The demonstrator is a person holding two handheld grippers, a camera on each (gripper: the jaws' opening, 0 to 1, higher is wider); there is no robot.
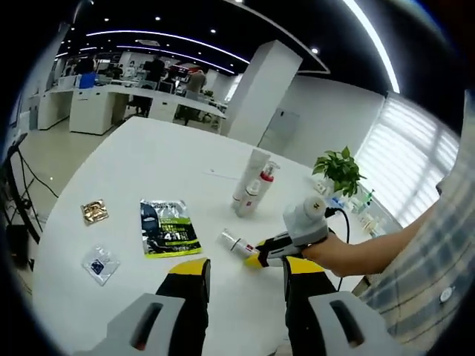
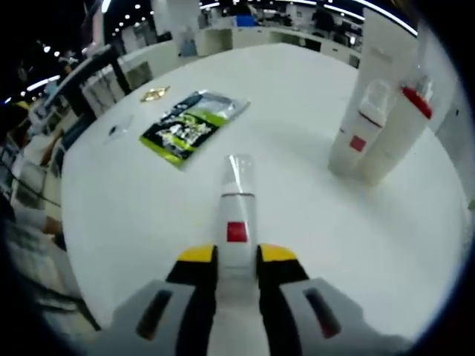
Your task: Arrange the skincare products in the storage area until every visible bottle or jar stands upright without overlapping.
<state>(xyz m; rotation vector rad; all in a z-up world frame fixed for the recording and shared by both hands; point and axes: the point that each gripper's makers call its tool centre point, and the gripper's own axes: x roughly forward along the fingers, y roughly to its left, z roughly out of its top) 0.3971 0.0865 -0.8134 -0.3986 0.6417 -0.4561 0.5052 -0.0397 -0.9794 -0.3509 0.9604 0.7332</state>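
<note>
While the right gripper (image 2: 236, 261) pinched the lying white tube with a red square label (image 2: 237, 215) between nearly shut jaws, the left gripper (image 1: 245, 278) waited open and empty. Slick plastic could slip or swing while being stood up, toppling the upright white bottles (image 2: 375, 130) ahead-right. Only "4.1" was readable on the green-and-black sachet (image 1: 168, 227).

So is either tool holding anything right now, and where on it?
The right tool is shut on the lying white bottle, gripping its body near the base end, below the red mark. The left tool is open and holds nothing.
</note>
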